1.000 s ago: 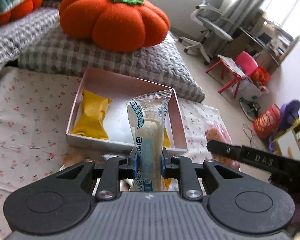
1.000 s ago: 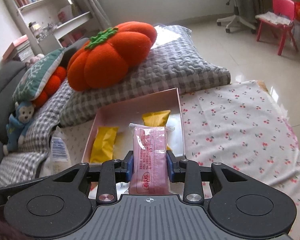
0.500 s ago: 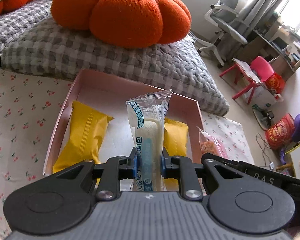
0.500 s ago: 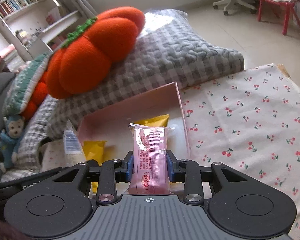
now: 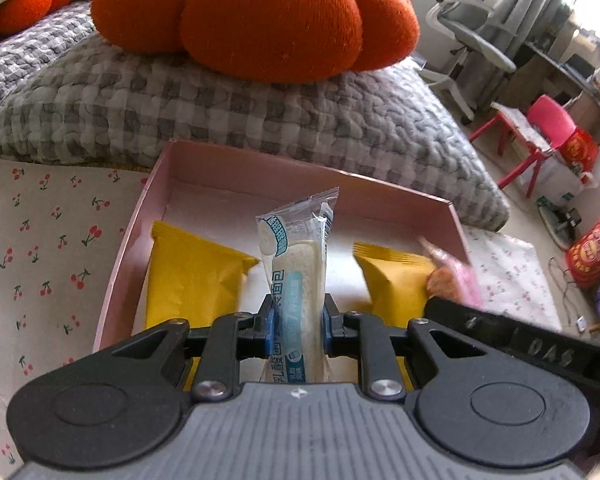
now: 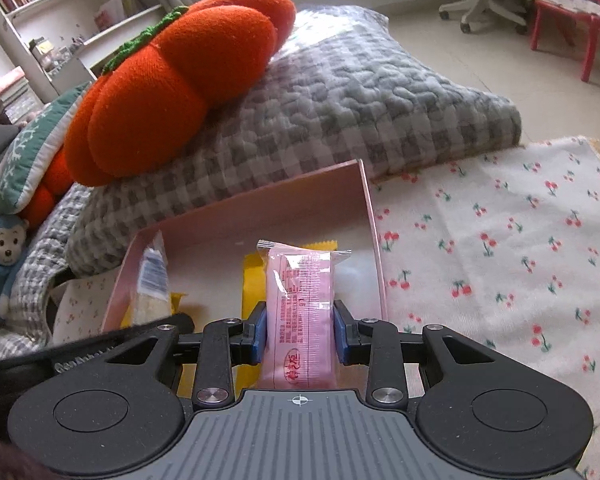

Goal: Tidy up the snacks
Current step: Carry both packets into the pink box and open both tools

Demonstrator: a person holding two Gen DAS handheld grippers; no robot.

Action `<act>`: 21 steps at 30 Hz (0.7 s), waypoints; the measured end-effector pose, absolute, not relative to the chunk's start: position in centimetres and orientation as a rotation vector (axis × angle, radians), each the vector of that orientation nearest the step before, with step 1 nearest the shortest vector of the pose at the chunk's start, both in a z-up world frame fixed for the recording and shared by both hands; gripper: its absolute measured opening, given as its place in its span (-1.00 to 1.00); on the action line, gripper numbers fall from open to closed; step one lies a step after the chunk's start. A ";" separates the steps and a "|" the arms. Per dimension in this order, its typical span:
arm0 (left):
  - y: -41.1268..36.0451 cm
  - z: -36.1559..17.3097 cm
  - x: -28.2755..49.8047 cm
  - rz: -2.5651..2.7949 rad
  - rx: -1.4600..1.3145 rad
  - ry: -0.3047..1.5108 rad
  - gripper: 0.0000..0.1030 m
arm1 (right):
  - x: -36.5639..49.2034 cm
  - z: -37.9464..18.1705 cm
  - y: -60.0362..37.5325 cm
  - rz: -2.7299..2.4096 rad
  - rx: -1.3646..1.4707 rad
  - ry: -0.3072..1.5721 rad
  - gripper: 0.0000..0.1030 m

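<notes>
My left gripper is shut on a clear blue-and-white bread packet, held upright over the middle of the pink box. Two yellow snack packets lie in the box, one on the left and one on the right. My right gripper is shut on a pink snack packet, held upright over the right part of the same pink box. In the right wrist view a yellow packet lies under the pink one, and the bread packet shows at the left.
The box sits on a cherry-print cloth. Behind it lies a grey checked pillow with an orange pumpkin cushion on top. A blue monkey toy sits far left. An office chair and a red stool stand on the floor.
Both grippers have come forward and down toward the pink box, each still holding its packet. The box now fills more of both views.
</notes>
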State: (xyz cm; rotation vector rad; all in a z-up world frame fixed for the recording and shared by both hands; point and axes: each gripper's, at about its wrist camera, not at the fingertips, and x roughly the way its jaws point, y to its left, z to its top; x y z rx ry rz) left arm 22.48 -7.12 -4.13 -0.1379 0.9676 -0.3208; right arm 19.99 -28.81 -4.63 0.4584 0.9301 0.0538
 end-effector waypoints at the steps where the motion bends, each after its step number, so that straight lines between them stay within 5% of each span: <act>1: -7.3 -4.2 22.6 -0.321 -0.133 0.965 -0.62 | 20.2 -4.6 -28.9 0.052 0.457 0.923 -0.39; 13: -8.1 -3.9 22.6 -0.340 -0.074 0.903 -0.59 | 21.8 -4.9 -29.0 0.011 0.355 0.861 -0.36; 17: -8.1 -3.2 22.3 -0.327 -0.089 0.875 0.11 | 21.6 -4.2 -29.3 0.006 0.388 0.838 -0.12; 21: -7.9 -2.6 21.7 -0.333 -0.089 0.885 0.22 | 21.1 -3.1 -29.8 0.013 0.424 0.829 0.14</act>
